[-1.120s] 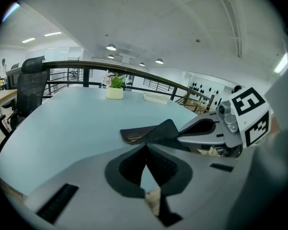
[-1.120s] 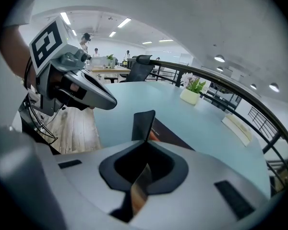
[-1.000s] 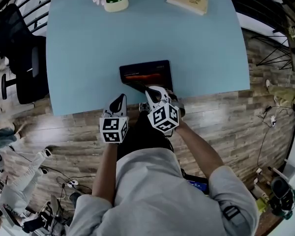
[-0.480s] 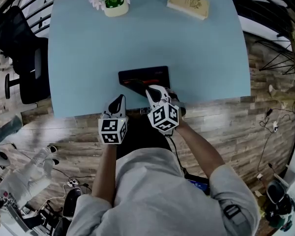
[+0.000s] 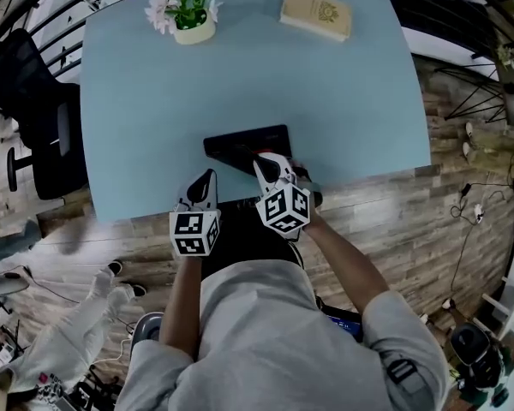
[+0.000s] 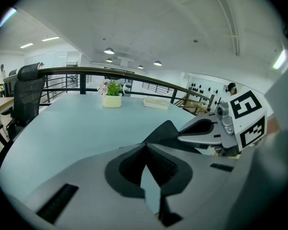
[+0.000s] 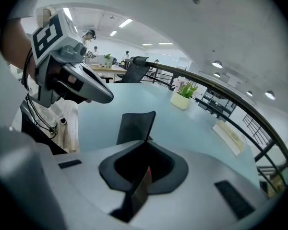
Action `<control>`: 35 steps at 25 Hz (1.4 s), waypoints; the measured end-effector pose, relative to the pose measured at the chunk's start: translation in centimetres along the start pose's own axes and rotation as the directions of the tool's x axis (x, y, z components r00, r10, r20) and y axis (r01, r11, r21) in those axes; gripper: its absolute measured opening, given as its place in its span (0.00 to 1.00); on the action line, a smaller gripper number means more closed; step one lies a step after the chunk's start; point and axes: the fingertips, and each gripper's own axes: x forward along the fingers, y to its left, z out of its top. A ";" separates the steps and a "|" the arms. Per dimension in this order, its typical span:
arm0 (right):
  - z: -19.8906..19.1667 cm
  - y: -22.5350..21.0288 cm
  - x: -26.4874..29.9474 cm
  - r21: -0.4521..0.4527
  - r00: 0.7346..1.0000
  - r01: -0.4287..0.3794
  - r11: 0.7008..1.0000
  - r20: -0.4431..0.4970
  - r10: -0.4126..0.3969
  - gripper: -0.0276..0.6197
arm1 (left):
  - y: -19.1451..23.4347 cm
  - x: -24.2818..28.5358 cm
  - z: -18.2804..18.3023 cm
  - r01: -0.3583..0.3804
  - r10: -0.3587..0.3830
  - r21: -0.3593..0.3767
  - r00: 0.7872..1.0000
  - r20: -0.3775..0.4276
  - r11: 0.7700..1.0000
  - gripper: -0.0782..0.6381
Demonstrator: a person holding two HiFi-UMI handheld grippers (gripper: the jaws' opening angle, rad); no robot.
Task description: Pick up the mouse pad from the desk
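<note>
Pale-blue worktop (image 5: 137, 101) fills the head view. Far-left corner has a potted plant (image 5: 185, 14), well apart from the action.

The left gripper (image 5: 207, 178) hangs at the near edge, just beside the pad's left end but not touching it. Its own view shows the jaws brought together w/ nothing btwn them, so it's idle.

The mouse pad (image 5: 244, 142) is black and sits centre, nr the near edge of the worktop. From the left gripper view the mouse pad (image 6: 167, 128) tilts up off the surface rather than lying flat.

The right gripper (image 5: 264, 157) has it, jaws closed on the pad's near edge. In its own view the thin sheet is pinched edge-on, w/ the rest of the mouse pad (image 7: 134, 124) standing up beyond the jaws.

A book (image 5: 315, 13) lies at the far-right corner, well apart.

Step in hand: grasp looks done and the lift has begun. Can't tell if the pad's far edge is clear of the worktop yet.

Next move prob. calls for raising the right gripper straight up till the whole pad is off. Keep the pinch firm, since a floppy sheet held by one edge will droop. The left gripper could support the free end if needed.
</note>
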 end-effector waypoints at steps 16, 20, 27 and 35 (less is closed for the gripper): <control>2.3 -4.4 -0.4 0.063 0.994 0.105 0.993 -0.024 -0.103 0.07 | 1.2 2.1 4.5 0.086 -0.087 0.050 0.996 0.022 0.995 0.13; 3.1 -5.2 -0.8 0.081 0.994 0.111 0.991 -0.015 -0.110 0.07 | 1.4 2.6 5.6 0.097 -0.099 0.054 0.995 0.033 0.994 0.13; 4.6 -6.8 -1.5 0.141 0.994 0.102 0.985 0.010 -0.105 0.07 | 1.0 3.2 8.1 0.121 -0.126 0.076 0.991 0.056 0.990 0.13; 6.8 -8.5 -2.0 0.129 0.989 0.135 0.983 0.048 -0.142 0.07 | 1.1 3.6 10.2 0.130 -0.138 0.094 0.987 0.081 0.987 0.13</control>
